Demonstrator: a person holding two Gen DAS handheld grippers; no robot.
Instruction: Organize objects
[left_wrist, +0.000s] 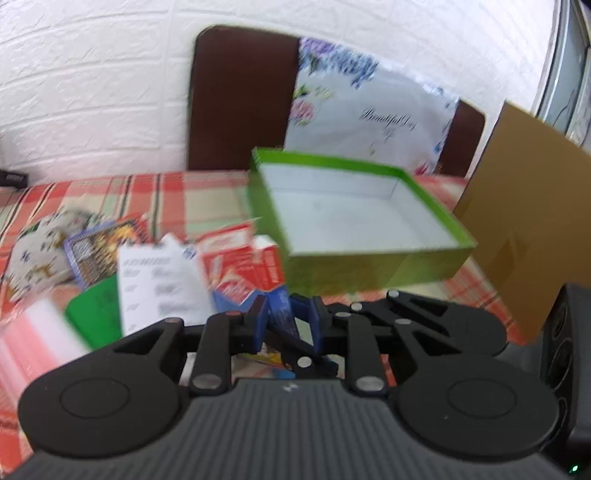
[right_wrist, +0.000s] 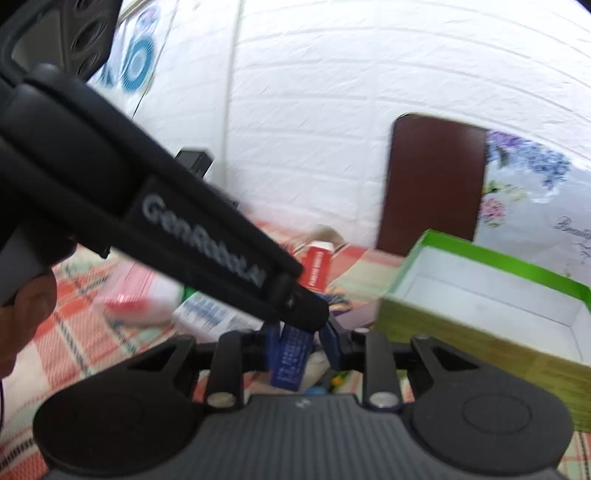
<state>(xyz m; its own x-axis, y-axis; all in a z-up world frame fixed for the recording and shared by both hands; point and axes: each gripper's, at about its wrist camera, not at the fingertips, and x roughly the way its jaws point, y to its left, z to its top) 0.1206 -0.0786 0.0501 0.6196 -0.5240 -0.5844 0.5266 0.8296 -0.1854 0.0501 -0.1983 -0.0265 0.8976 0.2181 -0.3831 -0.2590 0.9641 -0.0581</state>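
The job looks like it has only just begun. The green box (left_wrist: 369, 236) sits on the worktop (left_wrist: 110, 192) with its white inside bare, so nothing has been put away yet.

To the left of the green box lies a messy pile: red card packs (left_wrist: 243, 258), a white paper (left_wrist: 159, 280), a green card (left_wrist: 96, 314), a blue patterned pack (left_wrist: 99, 254) and a soft spotted pouch (left_wrist: 37, 254). All of it still waits to go in.

The left tool (left_wrist: 286, 314) is closed on a small blue packet (left_wrist: 282, 314), just in front of the green box. The right tool (right_wrist: 299, 347) is closed on a blue packet too (right_wrist: 291, 354), left of the green box. The pictures do not show whether this is the same packet. The other tool's black body crosses the right view.

A brown chair (left_wrist: 240, 103) stands behind the green box.
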